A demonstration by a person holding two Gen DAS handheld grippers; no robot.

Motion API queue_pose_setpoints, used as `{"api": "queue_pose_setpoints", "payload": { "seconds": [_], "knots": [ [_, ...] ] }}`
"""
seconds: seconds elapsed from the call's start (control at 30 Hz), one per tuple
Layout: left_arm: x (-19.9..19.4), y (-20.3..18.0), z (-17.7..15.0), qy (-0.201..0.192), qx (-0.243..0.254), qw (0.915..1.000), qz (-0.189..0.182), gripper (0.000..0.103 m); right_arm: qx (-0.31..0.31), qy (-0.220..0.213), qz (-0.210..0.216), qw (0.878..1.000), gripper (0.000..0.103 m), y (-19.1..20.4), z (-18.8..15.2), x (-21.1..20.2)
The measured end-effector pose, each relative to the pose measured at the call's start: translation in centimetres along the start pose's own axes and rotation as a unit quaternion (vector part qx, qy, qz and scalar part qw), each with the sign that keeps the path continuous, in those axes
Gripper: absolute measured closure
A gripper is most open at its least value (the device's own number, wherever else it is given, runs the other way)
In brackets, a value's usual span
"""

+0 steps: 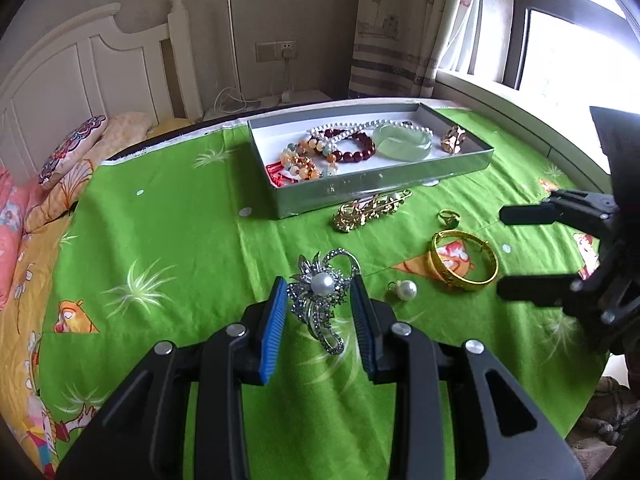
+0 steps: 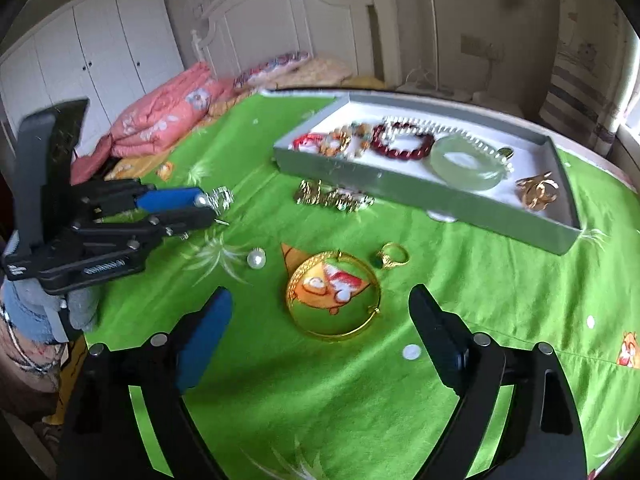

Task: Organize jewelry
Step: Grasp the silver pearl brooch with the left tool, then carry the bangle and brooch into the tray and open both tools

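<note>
My left gripper point(image 1: 319, 286) is shut on a silver rhinestone brooch with a pearl point(image 1: 320, 292), held a little above the green cloth; from the right wrist it shows at the left point(image 2: 214, 200). My right gripper point(image 2: 320, 304) stands open over the gold bangle point(image 2: 334, 294), pads apart from it. The same bangle point(image 1: 464, 266) lies right of the brooch. A loose pearl point(image 1: 406, 290), a gold ring point(image 1: 448, 218) and a gold brooch point(image 1: 370, 210) lie on the cloth. The grey tray point(image 1: 380, 186) holds bead bracelets, a pearl strand, a jade bangle point(image 1: 402, 140) and a gold piece.
The green printed cloth point(image 1: 180, 240) covers a round table. A bed with pink bedding point(image 2: 168, 116) and a white headboard point(image 1: 80, 68) stands behind it. A window and curtain point(image 1: 400, 28) are at the back right. A gloved hand point(image 2: 80, 308) holds the left gripper.
</note>
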State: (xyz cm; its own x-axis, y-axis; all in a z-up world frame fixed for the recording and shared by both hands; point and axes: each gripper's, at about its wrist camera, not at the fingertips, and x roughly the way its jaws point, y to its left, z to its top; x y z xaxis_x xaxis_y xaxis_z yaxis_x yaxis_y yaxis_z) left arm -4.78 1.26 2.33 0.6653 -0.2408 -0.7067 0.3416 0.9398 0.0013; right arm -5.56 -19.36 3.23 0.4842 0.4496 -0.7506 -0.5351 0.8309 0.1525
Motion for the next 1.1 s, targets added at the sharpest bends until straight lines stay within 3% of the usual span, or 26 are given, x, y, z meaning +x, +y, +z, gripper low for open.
{"api": "queue_pose_setpoints", "payload": {
  "seconds": [0.07,0.13,0.27,0.4,0.6,0.83,1.1],
  "knots": [
    [-0.2,0.0,0.0,-0.003,-0.002,1.0000,-0.003,0.071,-0.003,0.029,-0.015,0.999,0.017,0.1,0.2,1.2],
    [-0.3,-0.2,0.1,-0.004,-0.001,1.0000,-0.003,0.071,-0.011,0.054,-0.033,0.998,0.024,0.4,0.3,2.3],
    [-0.4,-0.2,0.1,-0.006,-0.001,1.0000,-0.004,0.071,-0.051,0.057,-0.065,0.995,0.047,1.9,0.2,2.7],
    [-0.5,0.1,0.1,-0.008,-0.007,0.9999,-0.005,0.071,-0.062,0.052,-0.075,0.994,0.047,1.9,-0.2,2.3],
    [-0.7,-0.1,0.5,-0.012,-0.006,0.9999,-0.007,0.071,-0.023,0.020,-0.029,0.999,0.047,0.3,-0.1,0.3],
    [-0.5,-0.5,1.1,-0.012,0.000,0.9999,-0.008,0.071,-0.015,0.000,-0.031,0.999,0.047,-0.2,0.5,-1.0],
    [0.8,-1.1,4.2,-0.017,0.014,0.9997,-0.009,0.071,0.010,-0.034,-0.043,0.998,0.047,-2.9,2.2,-1.8]
  ]
}}
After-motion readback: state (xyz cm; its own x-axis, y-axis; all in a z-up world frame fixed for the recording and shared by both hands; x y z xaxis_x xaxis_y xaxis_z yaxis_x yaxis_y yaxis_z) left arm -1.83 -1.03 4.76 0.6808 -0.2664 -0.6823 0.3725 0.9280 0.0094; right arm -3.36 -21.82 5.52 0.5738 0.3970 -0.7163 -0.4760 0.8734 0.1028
